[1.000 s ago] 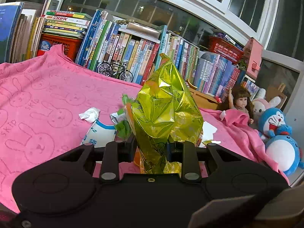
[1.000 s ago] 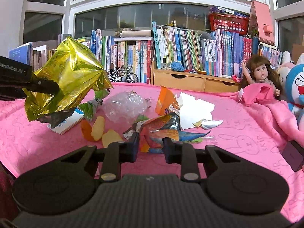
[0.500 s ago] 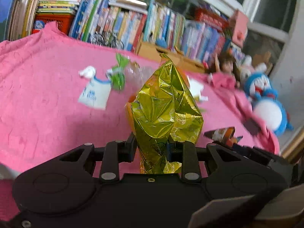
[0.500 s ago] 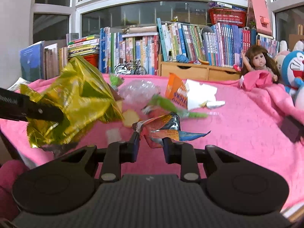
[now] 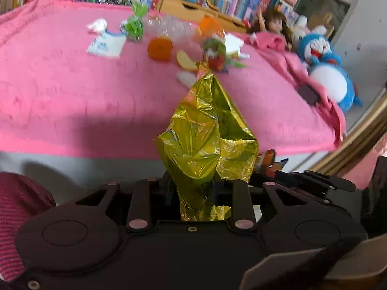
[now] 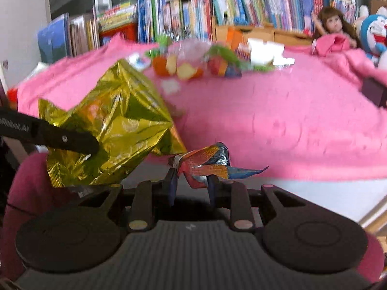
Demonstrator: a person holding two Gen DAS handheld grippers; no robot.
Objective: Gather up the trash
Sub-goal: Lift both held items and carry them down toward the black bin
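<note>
Left wrist view: left gripper point(image 5: 197, 193), black plastic, jaws clamped on a gold foil bag point(image 5: 208, 142), crinkled metallic film, faceted, tapering to a peak, held upright off the near edge of the table. Behind it, a pink terry cloth point(image 5: 72, 91), napped, covers the table. On the cloth, far side: orange peel point(image 5: 160, 48), curved; clear crumpled plastic point(image 5: 169, 27); green wrapper point(image 5: 134, 23); white-and-blue packet point(image 5: 106, 44), flat. Blue plush toy point(image 5: 326, 72) at the right edge.

Right wrist view: right gripper point(image 6: 192, 188), black, ribbed housing, jaws pinched on a crumpled snack wrapper point(image 6: 208, 166), foil-lined, printed red, orange and blue, one corner drawn to a point. It hangs in front of the table edge, just beside the gold bag. Doll point(image 6: 332, 27) and book row point(image 6: 241, 7) behind, blurred.
</note>
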